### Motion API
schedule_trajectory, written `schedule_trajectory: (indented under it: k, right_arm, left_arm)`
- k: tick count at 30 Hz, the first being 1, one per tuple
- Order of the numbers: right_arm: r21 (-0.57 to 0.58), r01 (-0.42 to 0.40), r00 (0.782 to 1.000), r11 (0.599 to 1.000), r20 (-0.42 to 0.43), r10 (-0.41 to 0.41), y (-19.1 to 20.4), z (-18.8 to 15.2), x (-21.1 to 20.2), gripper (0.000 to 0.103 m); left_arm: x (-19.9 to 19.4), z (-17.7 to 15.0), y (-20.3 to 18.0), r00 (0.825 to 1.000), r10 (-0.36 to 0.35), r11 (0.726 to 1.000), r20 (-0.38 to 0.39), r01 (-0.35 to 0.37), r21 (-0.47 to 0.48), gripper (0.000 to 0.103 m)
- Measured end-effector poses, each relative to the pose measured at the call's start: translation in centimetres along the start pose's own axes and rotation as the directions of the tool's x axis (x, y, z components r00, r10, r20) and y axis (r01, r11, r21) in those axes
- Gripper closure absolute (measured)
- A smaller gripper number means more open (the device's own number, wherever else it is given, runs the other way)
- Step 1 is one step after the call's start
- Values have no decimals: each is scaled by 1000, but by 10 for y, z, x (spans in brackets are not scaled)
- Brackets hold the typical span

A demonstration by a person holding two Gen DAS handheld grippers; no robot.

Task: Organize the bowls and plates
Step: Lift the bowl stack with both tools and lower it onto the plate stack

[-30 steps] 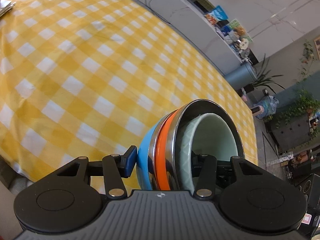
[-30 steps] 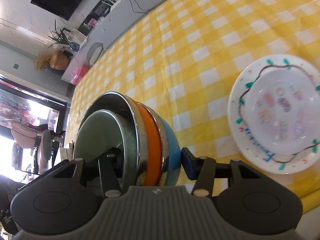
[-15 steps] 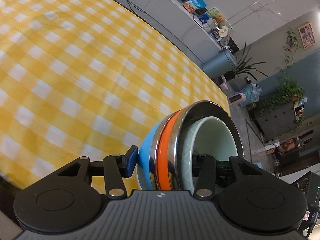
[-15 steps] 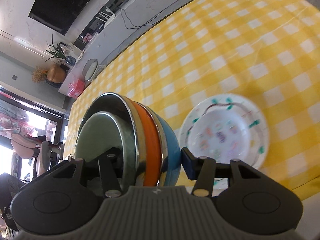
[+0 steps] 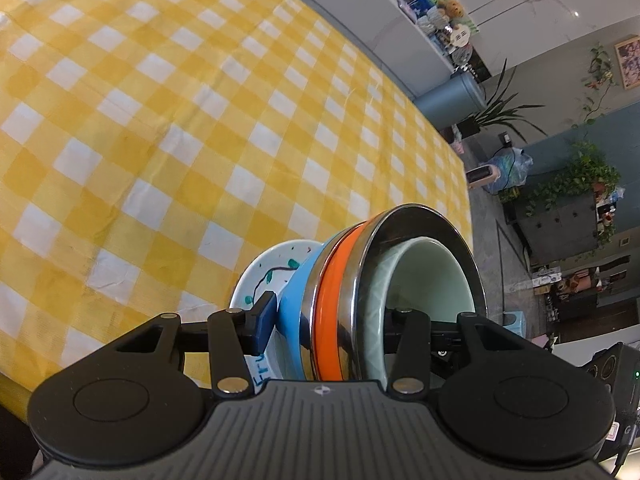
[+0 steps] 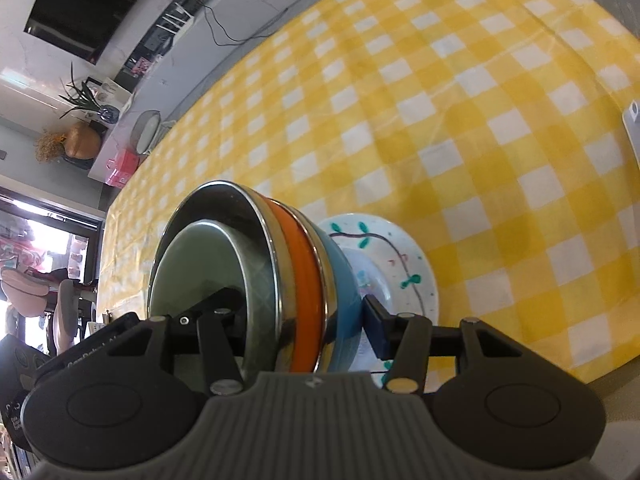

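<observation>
A nested bowl stack (image 5: 336, 272) (image 6: 300, 248) hangs tilted on its side: blue outside, then steel and orange rims, with a pale green bowl innermost. My left gripper (image 5: 332, 320) is shut on its wall, one pad on the blue shell and the other finger inside the green bowl. My right gripper (image 6: 300, 312) is shut on the opposite wall the same way. Directly under the stack a white plate (image 5: 272, 264) (image 6: 400, 256) with green and purple drawings lies on the yellow checked tablecloth (image 5: 160, 120) (image 6: 440, 120), partly hidden by the bowls.
The plate lies close to the table's near edge. A white flat object (image 6: 632, 128) shows at the right edge of the right wrist view. Beyond the table are a grey counter (image 5: 400, 40) with clutter, potted plants (image 5: 592, 176) and a chair (image 6: 68, 312).
Both grippers carried the bowl stack across the table until it hangs over the plate. The plate slid from the right to under the stack in the right wrist view and entered the left wrist view.
</observation>
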State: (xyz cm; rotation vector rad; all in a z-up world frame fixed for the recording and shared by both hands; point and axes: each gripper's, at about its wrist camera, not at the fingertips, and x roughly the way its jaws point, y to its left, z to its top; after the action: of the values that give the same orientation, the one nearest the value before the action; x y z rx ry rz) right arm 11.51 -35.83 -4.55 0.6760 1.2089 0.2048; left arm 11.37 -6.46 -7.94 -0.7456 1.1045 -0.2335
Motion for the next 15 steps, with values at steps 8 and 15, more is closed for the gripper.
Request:
schedule_trajectory:
  k: [8, 15]
  right_arm:
    - [10, -2, 1000, 1000, -29, 2, -11, 1, 11, 52]
    - [17, -32, 999, 999, -31, 32, -19, 4, 14, 52]
  left_arm:
    - [9, -2, 4, 999, 28, 1000, -20, -28, -5, 52]
    - [8, -3, 5, 999, 31, 999, -20, -30, 10, 52]
